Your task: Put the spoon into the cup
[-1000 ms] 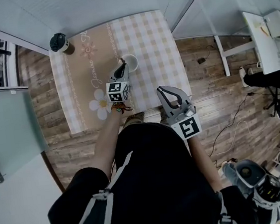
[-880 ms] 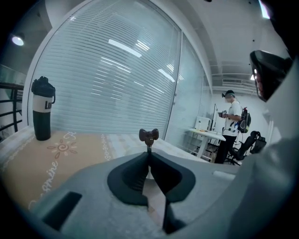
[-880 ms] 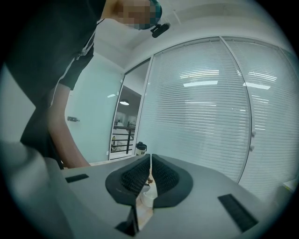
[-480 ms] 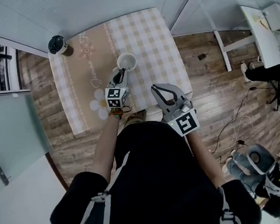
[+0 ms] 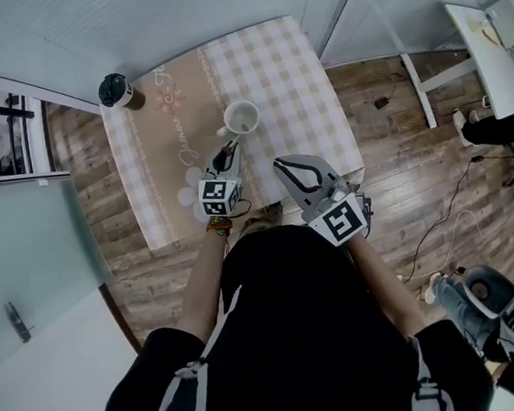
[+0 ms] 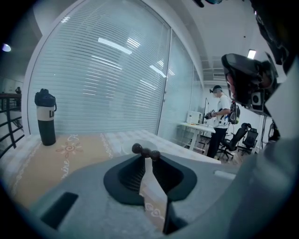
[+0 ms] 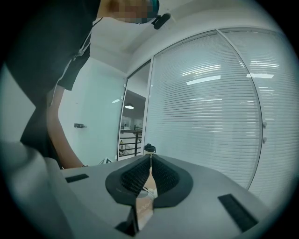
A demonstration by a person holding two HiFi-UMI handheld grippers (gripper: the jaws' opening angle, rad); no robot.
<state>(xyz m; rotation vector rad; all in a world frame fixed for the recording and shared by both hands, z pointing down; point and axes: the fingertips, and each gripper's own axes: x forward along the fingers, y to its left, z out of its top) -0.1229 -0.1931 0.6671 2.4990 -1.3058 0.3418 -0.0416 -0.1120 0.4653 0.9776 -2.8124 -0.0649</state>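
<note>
The white cup (image 5: 240, 117) stands upright on the checked tablecloth (image 5: 273, 60) in the head view. I cannot make out a spoon in any view. My left gripper (image 5: 230, 147) hovers just short of the cup, pointing at it. In the left gripper view, the left gripper (image 6: 145, 153) has its jaws opening to a narrow slit with nothing between them. The cup is out of that view. My right gripper (image 5: 287, 165) is held over the table's near edge, to the right of the left one. In the right gripper view the right gripper (image 7: 150, 156) has its tips together, empty.
A dark bottle (image 5: 116, 89) stands at the table's far left corner, also seen as the bottle (image 6: 45, 116) in the left gripper view. A wood floor surrounds the table. A person (image 6: 219, 116) and office chairs are far off to the right.
My left gripper has drawn back from the cup's rim toward me. The right gripper has stayed about where it was.
</note>
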